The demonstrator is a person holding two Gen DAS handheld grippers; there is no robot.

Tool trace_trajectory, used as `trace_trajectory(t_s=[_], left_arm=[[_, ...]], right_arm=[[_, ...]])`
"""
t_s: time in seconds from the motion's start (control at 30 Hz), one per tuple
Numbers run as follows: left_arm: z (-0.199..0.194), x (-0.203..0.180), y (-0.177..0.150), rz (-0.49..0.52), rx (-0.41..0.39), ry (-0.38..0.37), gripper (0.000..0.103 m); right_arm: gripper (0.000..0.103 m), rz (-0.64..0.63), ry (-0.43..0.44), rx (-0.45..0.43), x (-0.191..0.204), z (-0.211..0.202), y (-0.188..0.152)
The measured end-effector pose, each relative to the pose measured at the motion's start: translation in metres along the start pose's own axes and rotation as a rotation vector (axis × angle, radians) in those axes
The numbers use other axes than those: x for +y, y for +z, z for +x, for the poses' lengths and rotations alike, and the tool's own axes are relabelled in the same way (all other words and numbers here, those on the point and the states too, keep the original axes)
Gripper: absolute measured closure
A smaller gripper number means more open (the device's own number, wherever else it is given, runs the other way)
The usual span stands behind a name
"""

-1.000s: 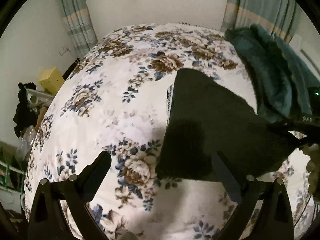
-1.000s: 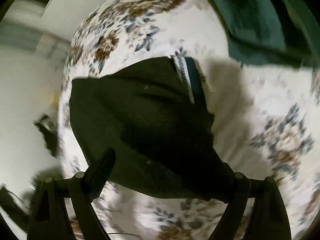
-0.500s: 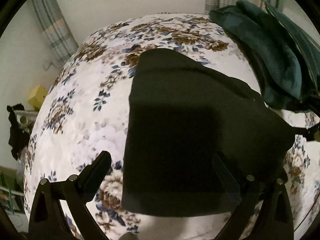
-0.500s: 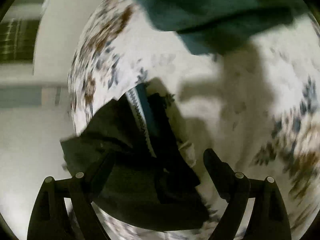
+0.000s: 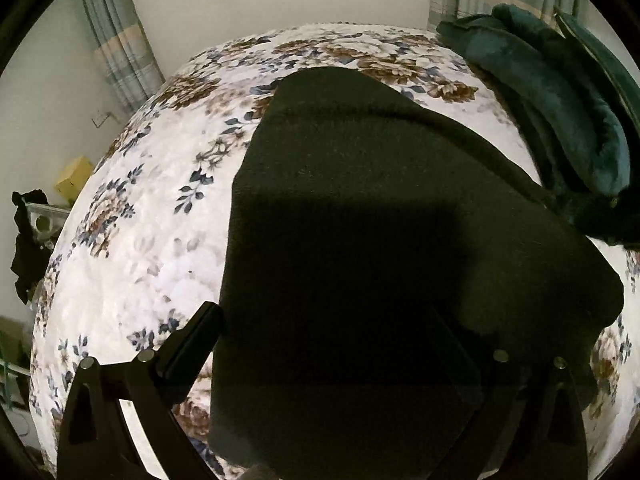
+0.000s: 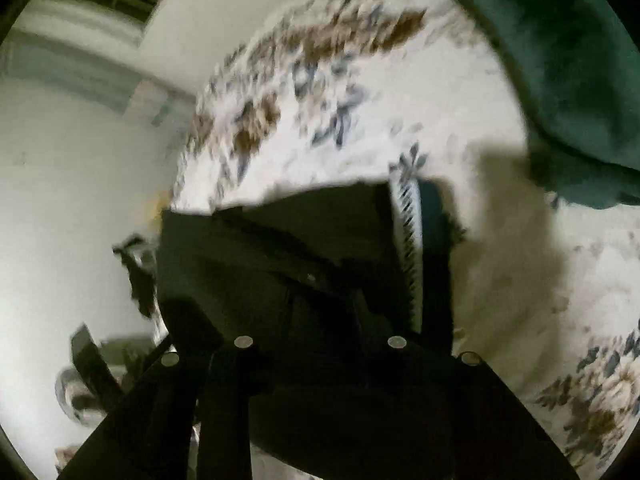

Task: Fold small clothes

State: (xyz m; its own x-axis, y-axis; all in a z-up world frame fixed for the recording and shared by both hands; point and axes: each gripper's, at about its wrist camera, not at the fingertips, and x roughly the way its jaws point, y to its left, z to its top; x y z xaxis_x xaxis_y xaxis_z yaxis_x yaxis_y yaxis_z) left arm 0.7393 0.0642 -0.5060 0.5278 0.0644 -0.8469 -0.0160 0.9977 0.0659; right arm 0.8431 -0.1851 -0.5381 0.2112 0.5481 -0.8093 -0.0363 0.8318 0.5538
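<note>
A dark garment [image 5: 360, 208] lies spread on the floral bedspread [image 5: 132, 240], right of the bed's middle in the left wrist view. Its long axis runs from the near edge, at the left gripper [image 5: 324, 328], up toward the far end of the bed and the wall; the far end narrows to a rounded tip, while the near part is broad, with a corner reaching out to the right. Beside that corner lies a teal blanket [image 5: 560, 112], bunched along the bed's right side.

In the right wrist view, which is blurred, the garment [image 6: 260, 264] shows a white waistband strip [image 6: 408, 248] with a row of dark marks; the marks cannot be read as writing.

The left gripper's fingers stand wide apart, the left one over the bedspread, the right one over the cloth; whether it pinches any cloth cannot be told. The right gripper [image 6: 320, 320] is closing, its fingers narrow, with dark cloth between them.
</note>
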Motion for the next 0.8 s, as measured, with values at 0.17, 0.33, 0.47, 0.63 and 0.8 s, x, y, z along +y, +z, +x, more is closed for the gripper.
trace_trajectory(t_s=[0.17, 0.33, 0.47, 0.63, 0.8], left_arm=[[0.002, 0.000, 0.000, 0.009, 0.000, -0.009, 0.000], [0.003, 0.001, 0.001, 0.006, 0.007, -0.024, 0.000], [0.004, 0.003, 0.000, 0.002, 0.007, -0.033, 0.000], [0.004, 0.002, -0.001, 0.009, 0.007, -0.031, 0.000], [0.001, 0.006, 0.002, 0.008, 0.007, -0.043, 0.000]], right_arm=[[0.055, -0.095, -0.126, 0.082, 0.016, 0.026, -0.007], [0.055, -0.008, -0.067, -0.043, 0.010, 0.006, -0.001], [0.055, -0.033, -0.127, -0.004, 0.010, 0.014, 0.008], [0.102, -0.141, -0.204, 0.045, 0.022, 0.033, 0.000], [0.101, -0.166, -0.252, -0.157, 0.041, -0.010, 0.005]])
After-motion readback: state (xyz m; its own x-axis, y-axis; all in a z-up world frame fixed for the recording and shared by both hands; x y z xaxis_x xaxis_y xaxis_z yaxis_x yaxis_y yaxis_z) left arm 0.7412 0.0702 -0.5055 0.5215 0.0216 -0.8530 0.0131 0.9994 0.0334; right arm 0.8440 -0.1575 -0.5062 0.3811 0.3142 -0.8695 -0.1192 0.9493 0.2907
